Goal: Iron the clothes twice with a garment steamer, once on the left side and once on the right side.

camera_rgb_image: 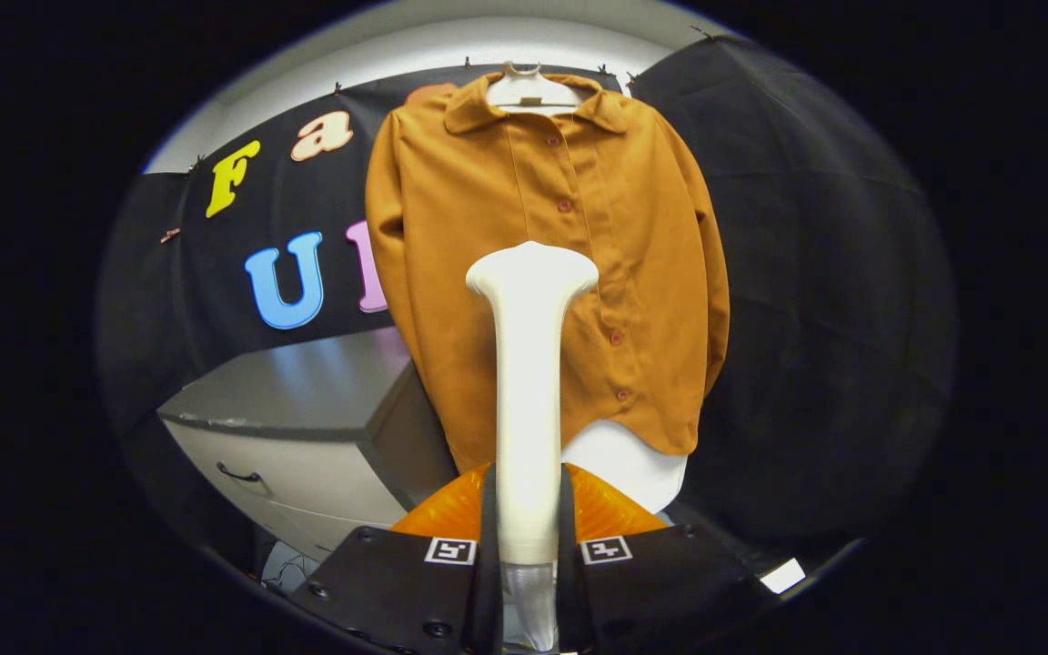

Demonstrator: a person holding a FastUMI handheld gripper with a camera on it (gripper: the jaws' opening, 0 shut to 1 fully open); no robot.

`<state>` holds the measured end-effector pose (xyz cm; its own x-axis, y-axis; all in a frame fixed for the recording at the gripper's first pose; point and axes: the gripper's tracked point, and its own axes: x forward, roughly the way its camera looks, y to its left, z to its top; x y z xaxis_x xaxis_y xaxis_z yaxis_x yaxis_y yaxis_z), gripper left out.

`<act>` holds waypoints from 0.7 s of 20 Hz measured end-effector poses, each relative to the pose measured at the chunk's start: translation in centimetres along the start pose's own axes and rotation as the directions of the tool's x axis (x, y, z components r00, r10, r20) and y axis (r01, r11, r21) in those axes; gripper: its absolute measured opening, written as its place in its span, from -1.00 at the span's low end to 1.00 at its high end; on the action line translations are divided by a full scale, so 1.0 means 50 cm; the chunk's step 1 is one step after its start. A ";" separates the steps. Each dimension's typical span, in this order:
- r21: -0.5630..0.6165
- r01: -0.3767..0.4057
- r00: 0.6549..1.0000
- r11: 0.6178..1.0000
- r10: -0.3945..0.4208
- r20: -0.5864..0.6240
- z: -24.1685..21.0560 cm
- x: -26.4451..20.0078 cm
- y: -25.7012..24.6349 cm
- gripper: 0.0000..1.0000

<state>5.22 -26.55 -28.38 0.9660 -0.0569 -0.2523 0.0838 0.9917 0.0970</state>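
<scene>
A mustard-brown buttoned shirt [542, 255] hangs on a white hanger [531, 91] against the black booth wall, straight ahead of me. A white garment steamer [529, 364] stands upright between my fingers, its wide head [533, 271] in front of the shirt's middle, near the button row. My gripper [528, 546] is shut on the steamer's handle, both black fingers pressing its sides. I cannot tell whether the head touches the cloth. An orange part [606, 509] of the steamer's base shows just behind the fingers.
A grey-white cabinet [306, 428] with a drawer handle stands to the left below the shirt. A white object [633, 464] sits under the shirt's hem. Black cloth walls close in the left and right sides.
</scene>
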 end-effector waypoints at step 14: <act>-0.080 -0.051 0.906 0.995 0.080 0.415 0.460 -0.157 0.040 -0.48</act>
<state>3.44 -26.78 -4.07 0.9838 -0.0198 0.1784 0.0142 0.9994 0.0328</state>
